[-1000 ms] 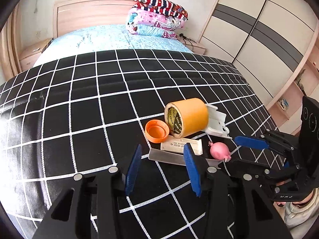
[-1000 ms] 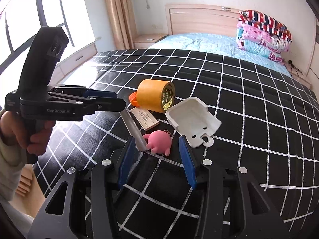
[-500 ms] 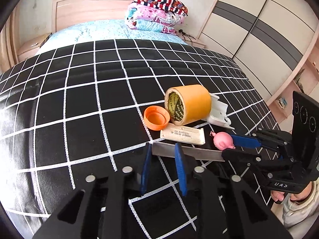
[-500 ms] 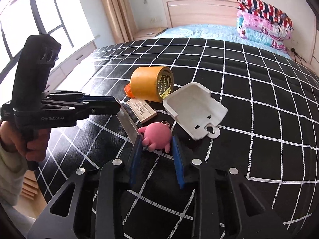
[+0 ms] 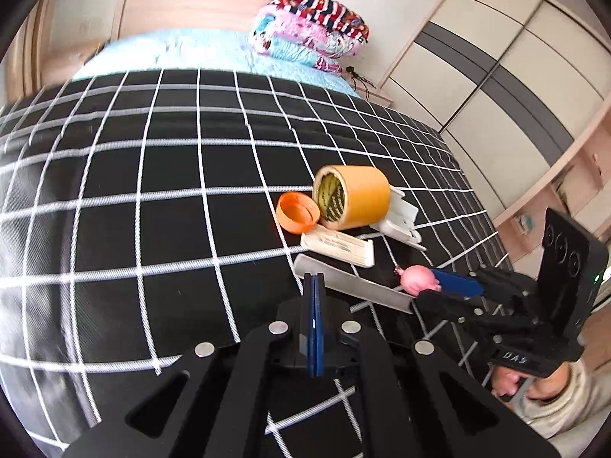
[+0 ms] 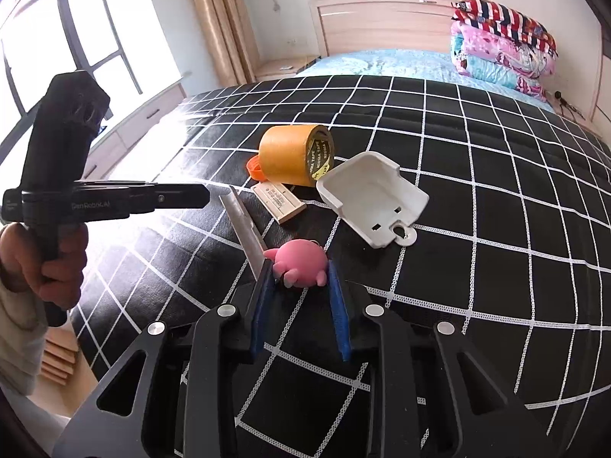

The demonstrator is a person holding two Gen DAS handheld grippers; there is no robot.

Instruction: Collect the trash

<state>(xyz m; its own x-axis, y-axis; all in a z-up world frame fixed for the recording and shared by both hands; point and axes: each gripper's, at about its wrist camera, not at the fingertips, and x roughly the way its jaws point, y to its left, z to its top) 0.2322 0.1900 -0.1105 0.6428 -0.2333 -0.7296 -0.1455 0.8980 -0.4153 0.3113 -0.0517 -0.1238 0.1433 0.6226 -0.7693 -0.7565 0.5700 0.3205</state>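
Several small items lie on a black grid-patterned cover (image 5: 152, 198). My left gripper (image 5: 314, 280) is shut on the near edge of a flat grey strip (image 5: 355, 286), which also shows in the right wrist view (image 6: 244, 225). My right gripper (image 6: 299, 267) is shut on a pink round toy (image 6: 301, 261), which also shows in the left wrist view (image 5: 418, 278). Beyond them lie a cream labelled box (image 5: 338, 246), an orange cap (image 5: 298, 213), a yellow tape roll (image 5: 353, 196) and a white plastic tray (image 6: 372, 198).
The cover lies over a bed with a blue sheet (image 6: 382, 61), stacked folded quilts (image 6: 504, 45) and a wooden headboard (image 6: 382, 23). A wardrobe (image 5: 496, 76) stands to the right of the bed. A window and low drawers (image 6: 126, 137) are to the left.
Both grippers have closed from open. The left one moved forward and closed on the grey strip. The right one moved in and closed on the pink toy.
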